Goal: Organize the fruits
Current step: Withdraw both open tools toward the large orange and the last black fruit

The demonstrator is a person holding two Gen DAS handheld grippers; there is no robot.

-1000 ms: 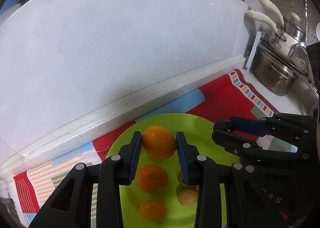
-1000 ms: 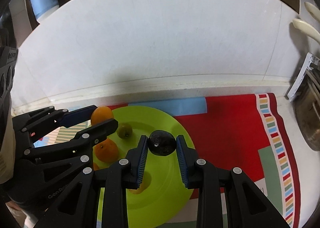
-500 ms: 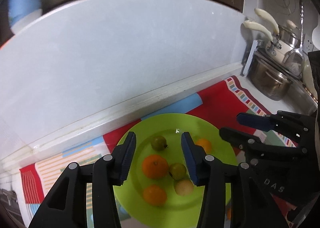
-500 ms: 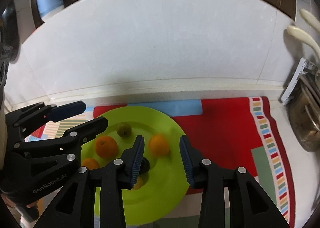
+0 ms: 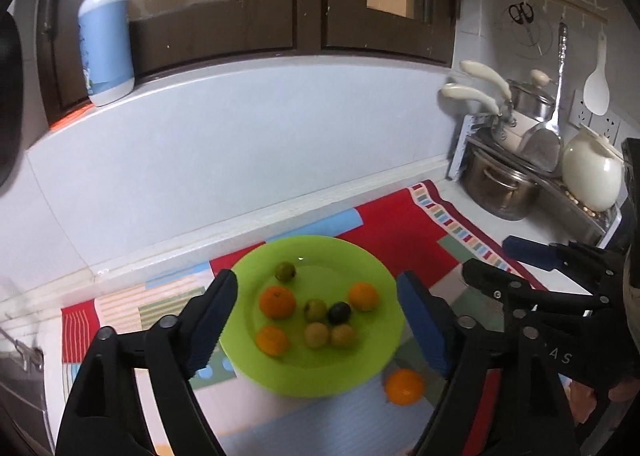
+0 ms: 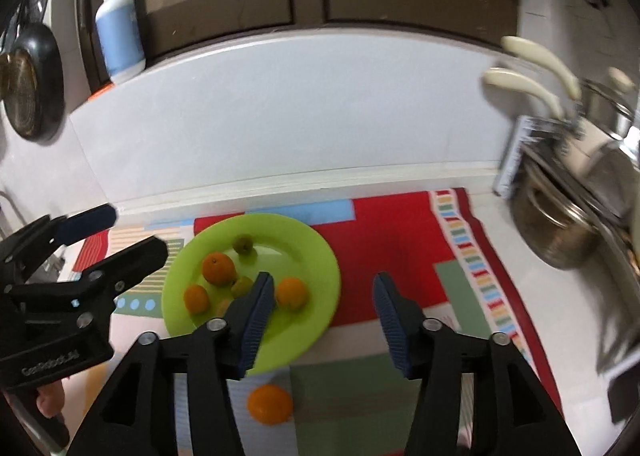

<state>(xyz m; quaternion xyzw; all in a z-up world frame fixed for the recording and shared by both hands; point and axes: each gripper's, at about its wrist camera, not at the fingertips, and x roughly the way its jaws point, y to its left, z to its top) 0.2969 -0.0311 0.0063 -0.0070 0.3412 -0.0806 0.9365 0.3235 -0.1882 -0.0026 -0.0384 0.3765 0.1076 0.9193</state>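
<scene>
At the left edge of the worktop, a plastic pump bottle (image 5: 106,51) in white and blue stands on the ledge above the pale, smooth wall panel. Below it a patterned mat (image 5: 404,219) with red, blue and striped blocks covers the worktop.

The left gripper (image 5: 316,320) hangs above the mat with its jaws opening; nothing is between them, and its ribbed blue pads touch no fruit. Under it, near the middle of the mat, lies a round, shiny green plate (image 5: 360,372) of plastic. In the plate are three oranges: one large orange (image 5: 277,301) toward the left, a smaller one (image 5: 272,340) in front of it, and one (image 5: 363,296) toward the right. Between them sit four small round yellow-green fruits (image 5: 316,334) and one dark, almost black fruit (image 5: 339,312). The green one farthest back (image 5: 285,271) stands alone near the wall side of the plate.

One more orange (image 6: 269,403) lies outside the plate, on a pale blue ribbed part of the mat, just beside the front rim.

The right gripper (image 6: 323,316) is over the right part of the plate and the red mat; its jaws are opening too and are empty.

At the right edge of the worktop a steel pot (image 5: 500,187) stands on a metal rack, with a cream-white round kettle (image 5: 592,175) next to it.
</scene>
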